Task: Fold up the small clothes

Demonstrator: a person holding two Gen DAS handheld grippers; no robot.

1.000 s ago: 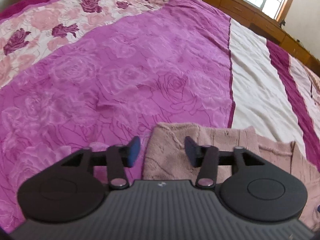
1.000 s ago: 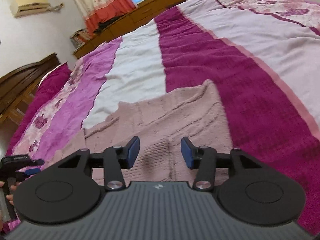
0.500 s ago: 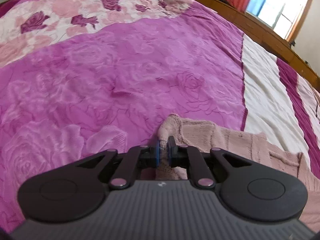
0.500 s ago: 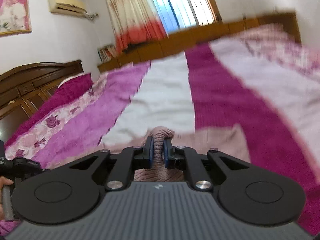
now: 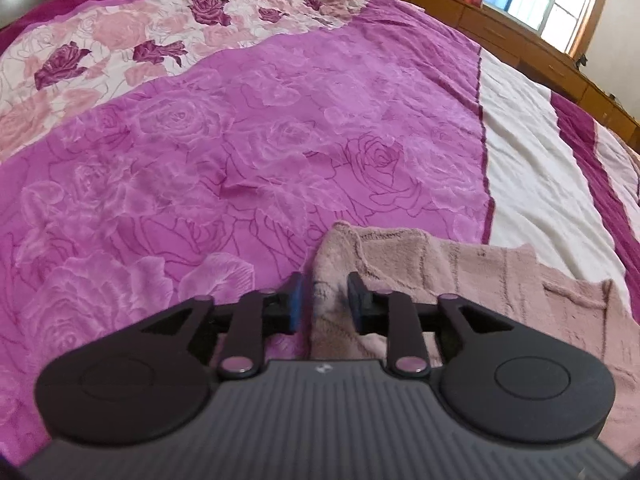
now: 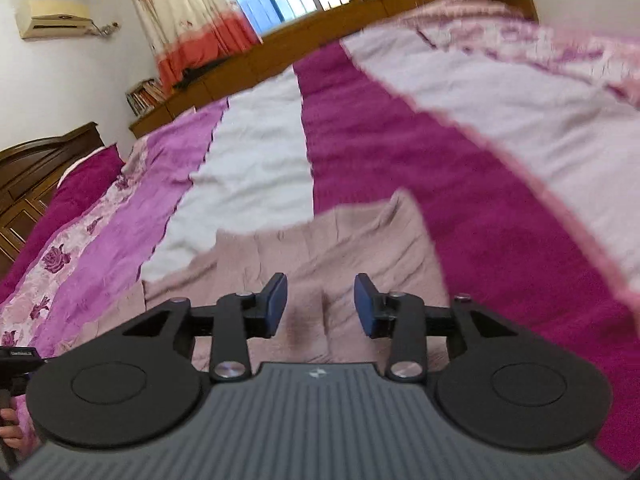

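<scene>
While the pink knitted garment [image 5: 460,268] lies spread on the near part of the bedspread [image 5: 240,152], a fold seems to be between grips. Its raised corner sits between the left gripper [image 5: 323,300]'s parted jaws, unpinched; the right gripper [image 6: 321,304] is held wide open above the knit, though motion blur obscures detail. A fresh edge must be gripped next. Wooden cabinets [image 6: 360,20] line the far wall.

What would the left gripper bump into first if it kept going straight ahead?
Probably the pink knitted garment: its bunched corner already sits between the open fingers of the left gripper. Past that lies only the purple bedspread.
</scene>
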